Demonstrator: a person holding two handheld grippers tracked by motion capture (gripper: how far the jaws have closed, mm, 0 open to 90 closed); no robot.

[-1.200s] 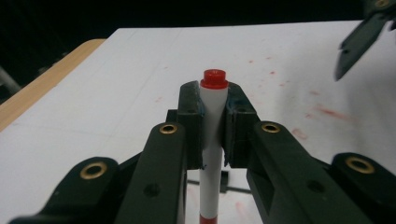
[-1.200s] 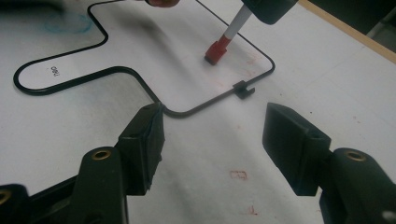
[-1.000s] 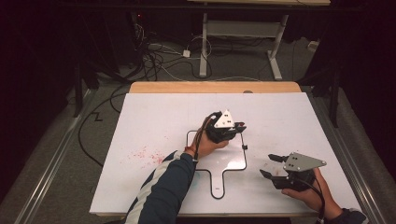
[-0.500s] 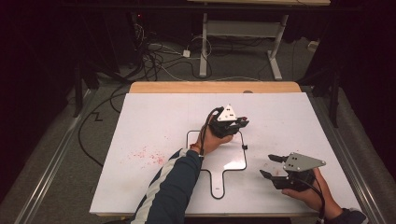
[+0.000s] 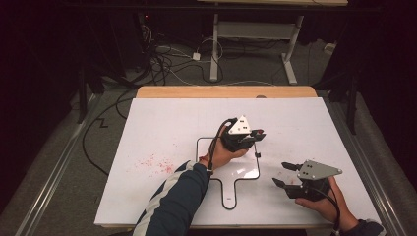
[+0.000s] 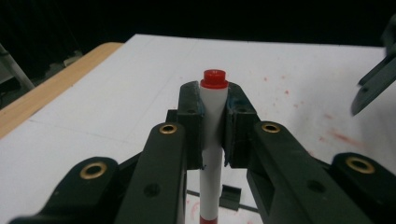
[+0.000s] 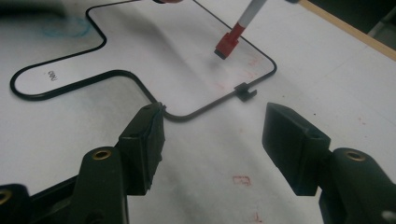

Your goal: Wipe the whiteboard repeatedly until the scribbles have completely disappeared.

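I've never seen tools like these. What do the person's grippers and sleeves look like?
Each gripper, left gripper and right gripper, is black with two chunky jaws, brass-ringed screw holes, a grey three-cornered plate on top and a black trailing cable. The left arm wears a dark sleeve with pale stripes.

High view looks down over the bench (image 5: 162, 128); both gripper views sit close above it, sharing the paddle-shaped whiteboard (image 7: 154, 51).

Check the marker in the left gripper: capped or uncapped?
Capped. The right gripper view shows a red cap on the marker's lower end, above the small whiteboard.
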